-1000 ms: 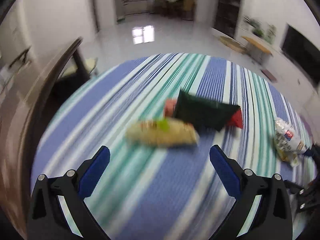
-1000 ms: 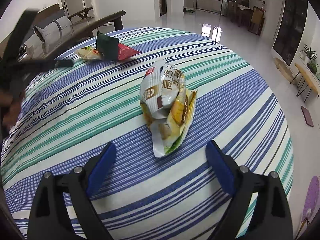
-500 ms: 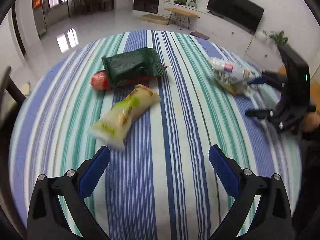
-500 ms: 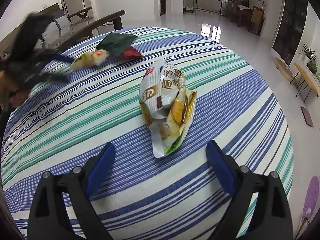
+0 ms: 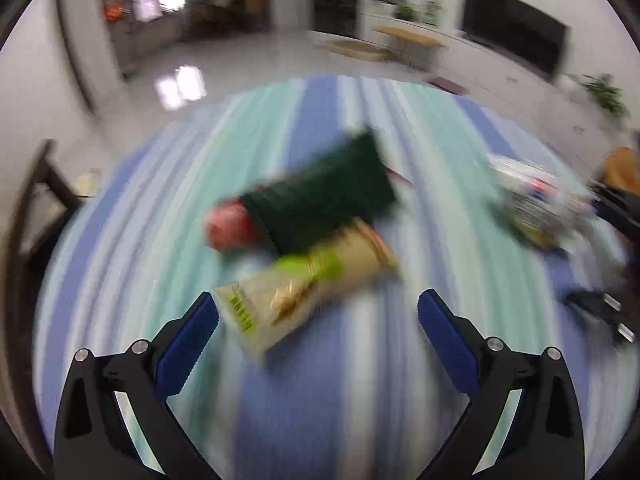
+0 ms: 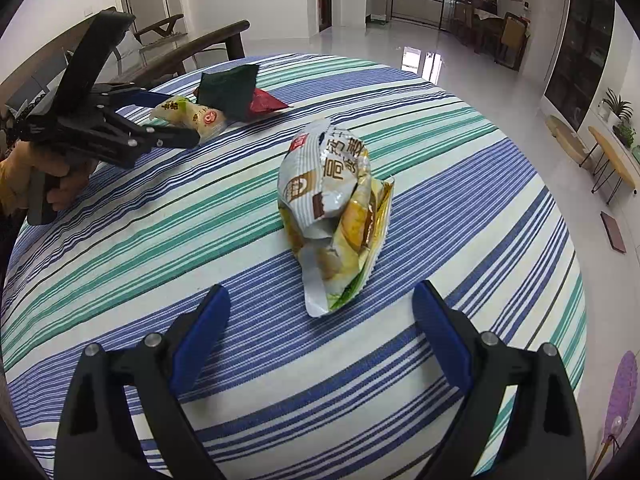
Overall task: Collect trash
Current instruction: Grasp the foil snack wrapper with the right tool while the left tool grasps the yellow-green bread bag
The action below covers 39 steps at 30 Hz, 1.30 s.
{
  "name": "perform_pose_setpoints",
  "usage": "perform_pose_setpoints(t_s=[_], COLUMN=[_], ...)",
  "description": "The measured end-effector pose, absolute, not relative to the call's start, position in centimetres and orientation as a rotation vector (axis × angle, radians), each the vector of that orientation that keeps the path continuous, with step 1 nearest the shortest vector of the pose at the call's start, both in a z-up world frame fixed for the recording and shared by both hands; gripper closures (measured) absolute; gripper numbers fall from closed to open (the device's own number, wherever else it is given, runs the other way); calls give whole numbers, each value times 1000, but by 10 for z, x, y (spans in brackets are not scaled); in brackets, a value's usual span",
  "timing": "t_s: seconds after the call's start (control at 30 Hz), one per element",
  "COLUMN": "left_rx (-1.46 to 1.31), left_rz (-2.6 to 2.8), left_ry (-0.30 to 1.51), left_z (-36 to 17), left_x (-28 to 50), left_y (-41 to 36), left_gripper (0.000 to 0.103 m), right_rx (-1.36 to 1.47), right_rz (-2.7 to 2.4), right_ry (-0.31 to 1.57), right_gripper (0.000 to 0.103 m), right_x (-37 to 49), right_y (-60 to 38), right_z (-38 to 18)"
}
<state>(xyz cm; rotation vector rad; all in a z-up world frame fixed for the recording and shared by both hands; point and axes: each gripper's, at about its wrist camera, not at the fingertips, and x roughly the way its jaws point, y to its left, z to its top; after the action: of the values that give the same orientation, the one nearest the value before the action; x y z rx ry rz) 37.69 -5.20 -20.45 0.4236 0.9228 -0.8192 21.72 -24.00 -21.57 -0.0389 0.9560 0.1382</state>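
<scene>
In the blurred left wrist view a pale yellow snack packet [image 5: 308, 292] lies on the striped tablecloth [image 5: 312, 408], its near end between my open left gripper [image 5: 318, 312] fingertips. A dark green wrapper [image 5: 320, 196] over a red wrapper [image 5: 228, 224] lies just behind it. In the right wrist view a crumpled silver and yellow chip bag [image 6: 336, 208] lies just ahead of my open, empty right gripper [image 6: 320, 304]. The left gripper [image 6: 164, 118] also shows there, open around the yellow packet [image 6: 192, 116], beside the green wrapper [image 6: 228, 88] and red wrapper [image 6: 266, 102].
The round table's cloth [image 6: 160, 240] falls away at all edges. A dark wooden chair [image 6: 200, 46] stands behind the table at the left. The chip bag [image 5: 532, 204] and the right gripper's body [image 5: 612, 216] sit at the right of the left wrist view.
My left gripper has swung and moved in on the yellow packet, whose end now lies between its fingers. The right gripper and the chip bag have not moved.
</scene>
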Motion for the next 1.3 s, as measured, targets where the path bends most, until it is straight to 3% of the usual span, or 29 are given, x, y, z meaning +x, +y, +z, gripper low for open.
perform_pose_setpoints(t_s=[0.17, 0.47, 0.53, 0.57, 0.67, 0.93, 1.07, 1.13, 1.17, 1.2, 1.3], left_rx=[571, 391, 400, 402, 390, 208, 195, 201, 194, 194, 205], left_rz=[-916, -724, -745, -749, -735, -558, -465, -457, -457, -442, -423], left_ry=[926, 893, 924, 942, 951, 998, 963, 943, 938, 931, 921], left_z=[-196, -195, -200, -202, -204, -198, -204, -202, -203, -204, -208], left_x=[326, 375, 375, 374, 363, 272, 230, 224, 220, 216, 211], left_y=[-47, -72, -83, -85, -88, -78, -76, -89, -91, -93, -88], left_gripper=[5, 8, 31, 48, 81, 81, 76, 59, 39, 27, 19], right_rx=[-40, -39, -38, -37, -35, 156, 43, 17, -1, -10, -3], right_rz=[138, 138, 139, 139, 139, 221, 226, 231, 229, 233, 223], right_ry=[956, 956, 956, 956, 956, 915, 942, 956, 951, 958, 959], right_gripper=[13, 13, 13, 13, 13, 13, 14, 15, 21, 36, 63], right_x=[217, 217, 217, 217, 218, 217, 233, 243, 248, 252, 251], right_y=[-240, -240, -241, -241, -241, -275, -269, -265, -263, -262, -266], right_z=[-216, -215, -215, -215, -216, -211, -206, -207, -207, -207, -206])
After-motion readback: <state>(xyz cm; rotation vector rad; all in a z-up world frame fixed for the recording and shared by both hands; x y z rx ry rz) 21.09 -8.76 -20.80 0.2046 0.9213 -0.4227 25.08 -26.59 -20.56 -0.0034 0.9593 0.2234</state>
